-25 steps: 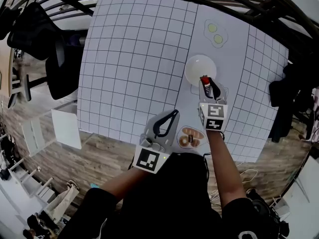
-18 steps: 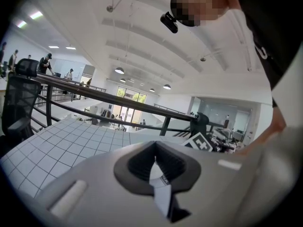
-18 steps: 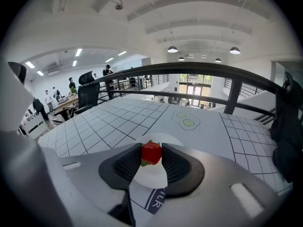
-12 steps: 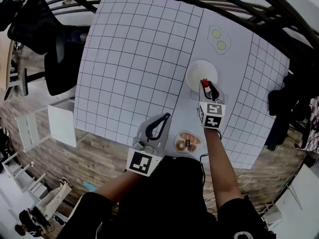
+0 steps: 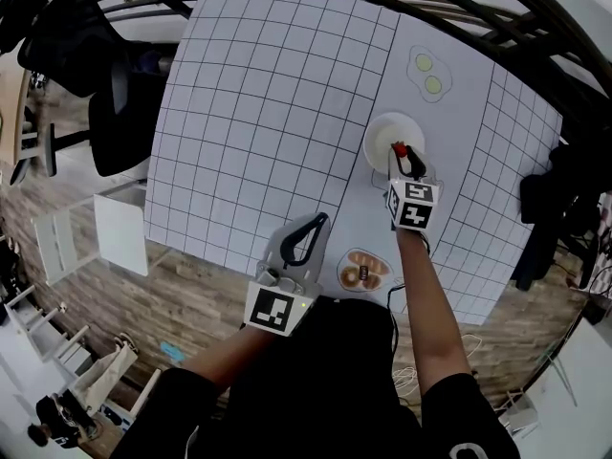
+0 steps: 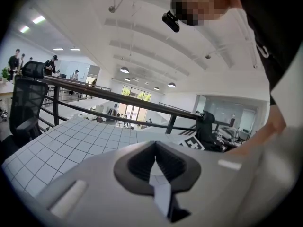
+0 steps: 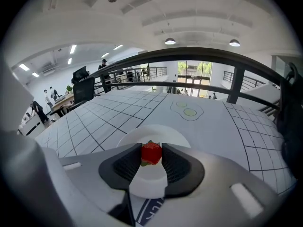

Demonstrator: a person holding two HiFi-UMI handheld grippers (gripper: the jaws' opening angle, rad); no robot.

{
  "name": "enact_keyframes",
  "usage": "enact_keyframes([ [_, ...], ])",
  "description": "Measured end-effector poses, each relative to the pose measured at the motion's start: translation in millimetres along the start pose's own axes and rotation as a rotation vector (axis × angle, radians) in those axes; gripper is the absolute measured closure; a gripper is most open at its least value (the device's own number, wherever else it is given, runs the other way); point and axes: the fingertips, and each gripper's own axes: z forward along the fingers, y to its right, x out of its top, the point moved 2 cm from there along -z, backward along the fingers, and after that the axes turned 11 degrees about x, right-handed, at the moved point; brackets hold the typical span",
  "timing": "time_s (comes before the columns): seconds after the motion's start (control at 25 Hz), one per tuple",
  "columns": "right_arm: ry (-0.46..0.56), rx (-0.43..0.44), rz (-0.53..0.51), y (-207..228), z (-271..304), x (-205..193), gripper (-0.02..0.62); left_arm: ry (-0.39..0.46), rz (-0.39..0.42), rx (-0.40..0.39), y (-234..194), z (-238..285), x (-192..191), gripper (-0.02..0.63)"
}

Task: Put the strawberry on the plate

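Note:
A red strawberry [image 7: 151,152] is pinched between the dark pads of my right gripper [image 7: 152,148], which is shut on it. It hangs over the near rim of the round white plate [image 7: 173,135]. In the head view the strawberry [image 5: 400,149] and right gripper [image 5: 403,155] sit at the plate's [image 5: 387,132] near edge, on the table's plain strip. My left gripper [image 5: 323,222] hovers near the table's front edge. Its jaws meet at the tips, shut, with nothing between them [image 6: 154,144].
Two fried-egg toys [image 5: 426,73] lie beyond the plate. A small dish of doughnuts [image 5: 363,271] sits at the table's front edge between my arms. A grid mat [image 5: 268,103] covers the left of the table. A black railing [image 7: 189,56] runs behind, and a black chair [image 5: 115,113] stands to the left.
My right gripper has carried the strawberry a little forward, further over the plate's near rim. The left gripper has stayed about where it was.

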Motion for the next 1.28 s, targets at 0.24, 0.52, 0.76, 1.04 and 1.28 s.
enact_keyframes([
  [0.24, -0.022, -0.001, -0.011, 2.0, 7.2, -4.1, 0.465, -0.005, 0.002, 0.001, 2.8, 1.8, -2.3, 0.598],
  [0.52, -0.048, 0.003, -0.063, -0.4, 17.5, -6.3, 0.465, -0.020, 0.007, 0.015, -1.2, -0.9, -5.7, 0.597],
  [0.76, -0.070, -0.010, -0.085, 6.0, 21.9, -8.1, 0.465, -0.020, 0.002, 0.015, -1.9, 0.5, -5.7, 0.597],
  [1.04, -0.055, -0.008, -0.098, 2.7, 26.7, -5.3, 0.463, 0.015, 0.011, 0.041, -7.4, -5.4, -0.5, 0.598],
  [1.28, -0.054, -0.012, -0.109, 2.4, 27.5, -5.5, 0.463, 0.007, 0.015, 0.060, -11.4, -8.9, 0.3, 0.598],
])
